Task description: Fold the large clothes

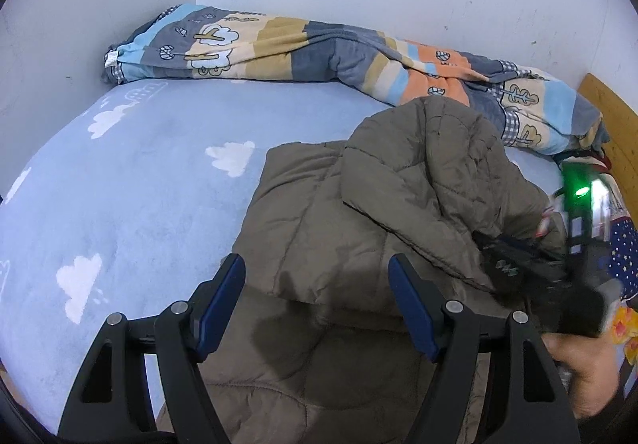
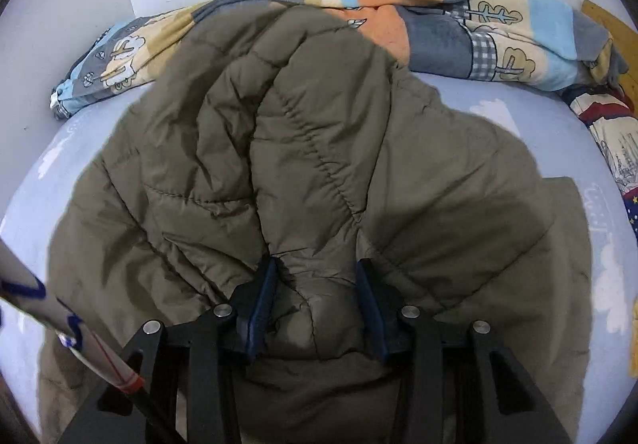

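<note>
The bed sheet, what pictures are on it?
White clouds on a light blue bed sheet, shown best in the left wrist view.

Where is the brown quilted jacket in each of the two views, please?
Left wrist: brown quilted jacket lies lower centre to right on the blue cloud sheet.
Right wrist: it fills the centre; the right tongs grip a fold.
Shared landmark: the striped cartoon quilt along the wall.

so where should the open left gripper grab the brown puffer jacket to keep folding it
Grip the jacket's left edge, where it lies flat on the blue sheet, coming in from the left. That edge is bare and thin enough to pinch. The right gripper already holds a raised fold; the left gripper is open over the jacket.
</note>
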`<state>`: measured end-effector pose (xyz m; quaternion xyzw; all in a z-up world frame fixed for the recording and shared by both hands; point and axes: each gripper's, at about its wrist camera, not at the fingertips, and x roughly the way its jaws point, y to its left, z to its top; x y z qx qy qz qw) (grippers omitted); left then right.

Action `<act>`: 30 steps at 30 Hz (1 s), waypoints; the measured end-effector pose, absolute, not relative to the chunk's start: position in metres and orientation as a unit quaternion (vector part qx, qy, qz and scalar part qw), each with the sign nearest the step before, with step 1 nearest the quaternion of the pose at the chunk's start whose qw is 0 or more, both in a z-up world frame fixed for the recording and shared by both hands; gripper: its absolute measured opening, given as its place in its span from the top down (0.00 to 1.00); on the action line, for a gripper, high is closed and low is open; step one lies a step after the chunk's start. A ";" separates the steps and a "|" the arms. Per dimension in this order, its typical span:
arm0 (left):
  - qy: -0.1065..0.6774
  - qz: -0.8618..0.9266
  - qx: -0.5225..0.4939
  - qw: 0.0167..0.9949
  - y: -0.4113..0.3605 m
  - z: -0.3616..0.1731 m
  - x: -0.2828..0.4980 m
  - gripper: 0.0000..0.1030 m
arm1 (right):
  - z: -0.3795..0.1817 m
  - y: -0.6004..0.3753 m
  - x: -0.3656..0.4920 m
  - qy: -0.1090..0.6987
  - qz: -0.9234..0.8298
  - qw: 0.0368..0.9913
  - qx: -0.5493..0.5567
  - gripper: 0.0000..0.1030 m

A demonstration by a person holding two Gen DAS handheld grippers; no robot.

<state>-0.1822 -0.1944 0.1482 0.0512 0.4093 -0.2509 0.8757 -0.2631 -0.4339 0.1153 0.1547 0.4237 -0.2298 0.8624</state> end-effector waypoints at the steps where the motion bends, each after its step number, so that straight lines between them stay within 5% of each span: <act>1: 0.407 -0.249 0.051 0.877 -0.193 0.149 -0.183 0.29 | 0.123 -0.431 -0.266 0.417 -0.225 0.867 0.157 0.57; 7: 0.406 -0.243 0.051 0.880 -0.190 0.148 -0.182 0.29 | 0.164 -0.399 -0.279 0.372 -0.186 0.896 0.156 0.57; 18: 0.413 -0.244 0.051 0.876 -0.190 0.146 -0.179 0.29 | 0.115 -0.369 -0.257 0.433 -0.175 0.875 0.125 0.57; 30: 0.410 -0.248 0.058 0.876 -0.194 0.145 -0.186 0.29 | 0.154 -0.445 -0.315 0.386 -0.270 0.870 0.148 0.57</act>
